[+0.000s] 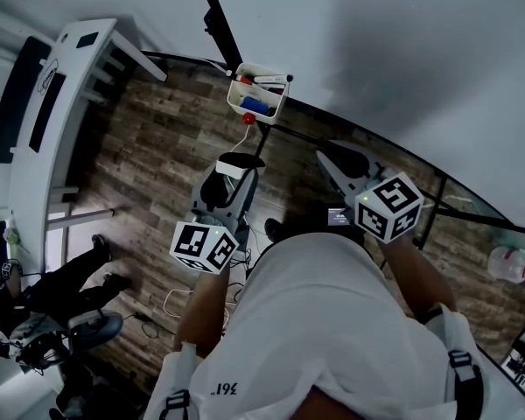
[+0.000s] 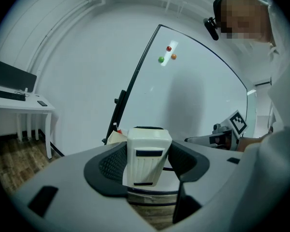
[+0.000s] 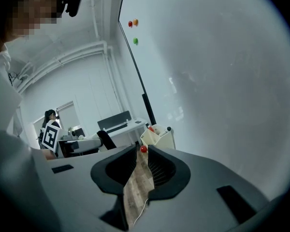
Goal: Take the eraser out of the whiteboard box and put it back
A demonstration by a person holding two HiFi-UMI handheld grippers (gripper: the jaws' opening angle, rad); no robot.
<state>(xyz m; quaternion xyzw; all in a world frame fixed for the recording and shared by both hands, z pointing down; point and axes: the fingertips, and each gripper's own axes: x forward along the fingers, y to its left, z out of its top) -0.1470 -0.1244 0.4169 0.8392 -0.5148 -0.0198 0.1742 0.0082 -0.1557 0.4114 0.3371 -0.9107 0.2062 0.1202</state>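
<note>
The eraser (image 2: 147, 153) is out of the box (image 1: 237, 92) and sits upright in the left tongs (image 2: 147, 162), below and in front of the box, which hangs on the whiteboard (image 1: 376, 42). It looks like a light, stiff plastic block with a ribbed shell, so I'd guess it won't crush but could twist if pinched near 1 end. The best hold is across its 2 long flat sides at mid-length, which is roughly where the pads sit now. The left tongs stand wide, their pads pressed to both sides of the eraser. The right tongs (image 3: 141, 154) are off to the side, with only a slim gap between them showing the floor (image 3: 135, 192), and hold nothing.
</note>
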